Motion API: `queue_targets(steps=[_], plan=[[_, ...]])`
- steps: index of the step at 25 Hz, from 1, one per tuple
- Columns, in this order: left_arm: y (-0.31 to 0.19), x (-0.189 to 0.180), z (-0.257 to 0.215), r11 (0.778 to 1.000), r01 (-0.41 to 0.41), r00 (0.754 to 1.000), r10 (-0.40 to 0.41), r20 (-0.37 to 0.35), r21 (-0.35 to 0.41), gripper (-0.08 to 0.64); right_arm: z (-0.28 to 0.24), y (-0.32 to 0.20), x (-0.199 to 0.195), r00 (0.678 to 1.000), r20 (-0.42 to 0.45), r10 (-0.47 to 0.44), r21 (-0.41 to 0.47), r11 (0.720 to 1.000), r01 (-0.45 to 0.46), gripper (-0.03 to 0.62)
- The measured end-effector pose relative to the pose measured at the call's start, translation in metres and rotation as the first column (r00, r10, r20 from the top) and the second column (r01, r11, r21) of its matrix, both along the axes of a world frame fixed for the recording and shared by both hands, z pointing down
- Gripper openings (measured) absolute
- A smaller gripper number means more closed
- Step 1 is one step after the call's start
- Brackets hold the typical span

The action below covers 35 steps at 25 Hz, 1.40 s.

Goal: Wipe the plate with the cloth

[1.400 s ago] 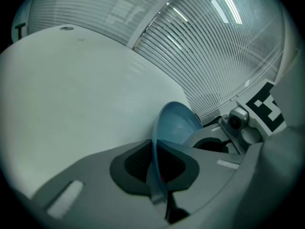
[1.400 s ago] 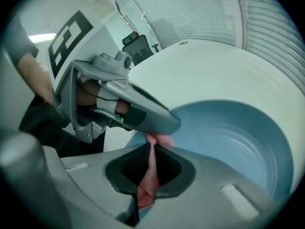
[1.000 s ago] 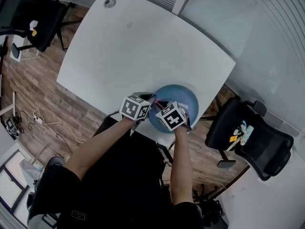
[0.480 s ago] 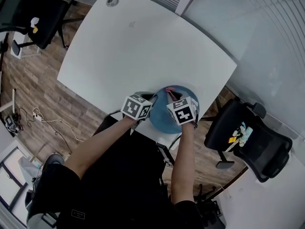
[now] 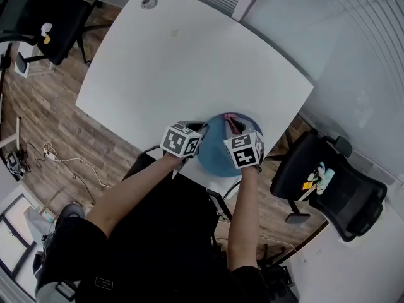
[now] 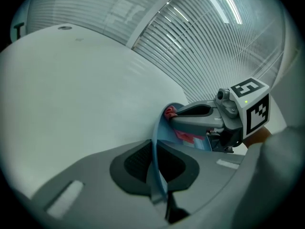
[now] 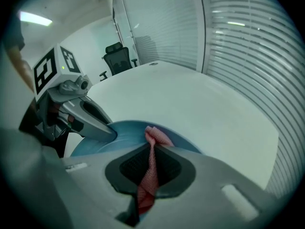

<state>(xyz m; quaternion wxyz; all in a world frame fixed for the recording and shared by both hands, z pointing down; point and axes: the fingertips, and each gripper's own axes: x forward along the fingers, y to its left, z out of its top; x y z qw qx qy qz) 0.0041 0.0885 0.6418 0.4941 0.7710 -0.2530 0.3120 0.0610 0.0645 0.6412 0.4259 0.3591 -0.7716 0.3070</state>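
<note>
A blue plate [image 5: 216, 151] sits at the near edge of the white table [image 5: 189, 62]. My left gripper [image 5: 201, 133] is shut on the plate's left rim [image 6: 156, 151], which runs edge-on between its jaws. My right gripper [image 5: 232, 126] is shut on a pink cloth [image 7: 148, 173] and holds it against the plate's far part [image 7: 119, 135]. The cloth's tip [image 5: 230, 116] shows at the plate's far rim. In the left gripper view the cloth [image 6: 170, 112] peeks out beyond the right gripper's fingers [image 6: 195, 120].
A black office chair [image 5: 328, 185] stands to the right of the table and another [image 5: 38, 17] at the far left. A round grommet [image 5: 149, 2] sits in the table's far end. Window blinds [image 6: 200, 37] line the wall behind.
My right gripper has slid the cloth across the plate, from its near middle to its far right rim. The left gripper and the plate have stayed put.
</note>
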Motion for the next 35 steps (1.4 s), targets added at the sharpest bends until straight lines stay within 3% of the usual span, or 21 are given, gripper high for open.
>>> queue_targets(steps=[14, 25, 35], plan=[[-0.008, 0.000, 0.001, 0.999, 0.033, 0.999, -0.033, 0.013, 0.013, 0.021, 0.001, 0.089, -0.058, 0.976, 0.082, -0.200, -0.087, 0.974, 0.207, 0.020], [-0.025, -0.006, 0.002, 0.995, 0.092, 0.996, -0.092, 0.007, 0.030, 0.018, 0.001, 0.126, -0.067, 0.963, 0.168, -0.210, -0.165, 0.957, 0.238, 0.020], [-0.023, -0.005, 0.002, 0.998, 0.049, 0.999, -0.049, -0.005, 0.029, 0.015, 0.000, 0.133, -0.063, 0.958, 0.163, -0.234, -0.160, 0.952, 0.260, 0.020]])
